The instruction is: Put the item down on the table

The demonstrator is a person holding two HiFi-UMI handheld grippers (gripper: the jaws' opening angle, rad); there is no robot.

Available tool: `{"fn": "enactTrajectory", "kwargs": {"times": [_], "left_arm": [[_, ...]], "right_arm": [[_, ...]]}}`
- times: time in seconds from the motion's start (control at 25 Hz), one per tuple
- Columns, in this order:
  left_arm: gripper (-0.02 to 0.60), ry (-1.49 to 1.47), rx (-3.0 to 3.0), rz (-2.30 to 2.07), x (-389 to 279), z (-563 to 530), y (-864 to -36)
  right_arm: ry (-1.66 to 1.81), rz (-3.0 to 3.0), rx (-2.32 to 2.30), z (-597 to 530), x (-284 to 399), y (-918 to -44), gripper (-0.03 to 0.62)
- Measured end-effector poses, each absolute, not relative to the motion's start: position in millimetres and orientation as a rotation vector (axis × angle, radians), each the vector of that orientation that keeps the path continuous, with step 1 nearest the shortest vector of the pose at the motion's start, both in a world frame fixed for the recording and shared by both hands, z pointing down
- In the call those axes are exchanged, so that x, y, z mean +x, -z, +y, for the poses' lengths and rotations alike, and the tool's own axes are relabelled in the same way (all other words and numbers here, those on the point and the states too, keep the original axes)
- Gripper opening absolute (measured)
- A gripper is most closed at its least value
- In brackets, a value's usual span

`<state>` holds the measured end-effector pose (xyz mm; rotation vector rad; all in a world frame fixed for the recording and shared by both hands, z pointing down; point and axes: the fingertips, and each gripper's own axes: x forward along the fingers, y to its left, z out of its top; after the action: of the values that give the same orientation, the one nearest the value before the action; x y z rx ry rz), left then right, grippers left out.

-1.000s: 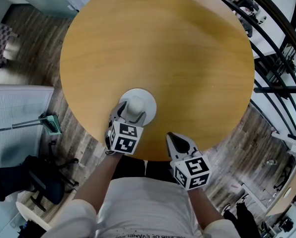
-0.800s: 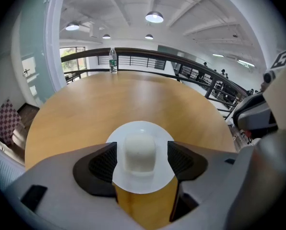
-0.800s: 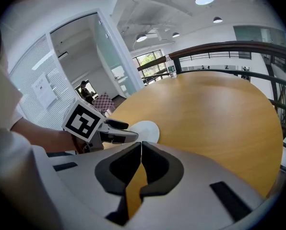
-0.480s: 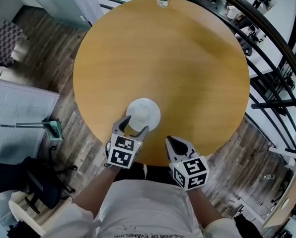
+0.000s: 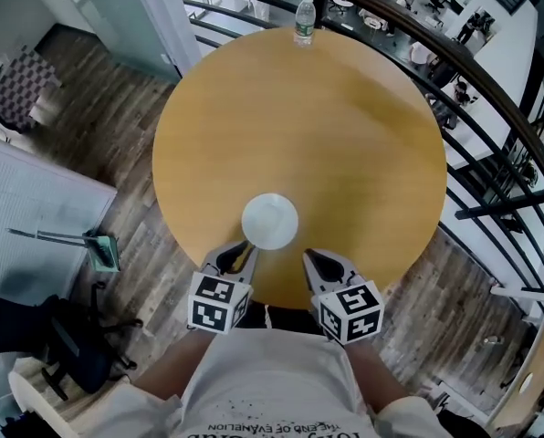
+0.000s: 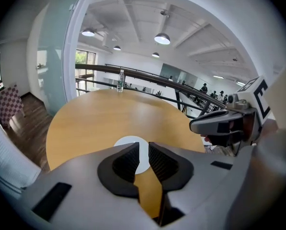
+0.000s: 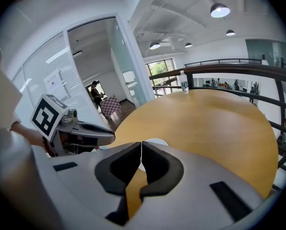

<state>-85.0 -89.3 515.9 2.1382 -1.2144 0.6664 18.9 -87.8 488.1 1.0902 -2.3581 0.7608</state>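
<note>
Head view: round wooden table [image 5: 345,135], seen from above. One water bottle [image 5: 304,16] stands at its far edge.

Item: white round dish [image 5: 270,221], one off. It lies flat on the table near the near edge, just ahead of both grippers and touching neither. The placing looks complete.

Left gripper [image 5: 239,250]: at the table's near rim, just short of the dish. Its own view shows the jaws parted by a narrow slot with nothing between them, and the dish and bare wood show through the gap.

Right gripper [image 5: 312,257]: beside the left one, at the same rim. Its own view shows the jaw tips meeting, with nothing held.

Handling, judged: probably rigid, light and shallow, with a smooth surface that may slip under the pads. If ceramic it would chip at the rim, but the material cannot be told. It lies flat and offers no handle. The likely hold is the near rim, pinched edge-on, with the jaws opened wider than the left ones are now. A low, level approach would keep the dish from sliding away across the wood.
</note>
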Motion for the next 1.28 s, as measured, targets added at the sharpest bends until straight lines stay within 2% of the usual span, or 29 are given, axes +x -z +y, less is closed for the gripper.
{"fn": "enactTrajectory", "kwargs": {"times": [0.08,0.32,0.52,1.28], "left_arm": [[0.055,-0.643,2.155,-1.232,-85,-85,-504],[0.023,-0.639,2.187,-1.192,-87,-72,-489],[0.023,-0.575,2.215,-1.143,-90,-58,-477],[0.023,-0.661,2.270,-1.181,-102,-62,-468]], "right_arm": [[-0.752,-2.372,1.097,-88,17,-481,0.025],[-0.743,-2.400,1.085,-79,5,-469,0.025],[-0.731,-2.401,1.093,-72,3,-462,0.026],[-0.687,-2.429,1.078,-64,-7,-450,0.025]]}}
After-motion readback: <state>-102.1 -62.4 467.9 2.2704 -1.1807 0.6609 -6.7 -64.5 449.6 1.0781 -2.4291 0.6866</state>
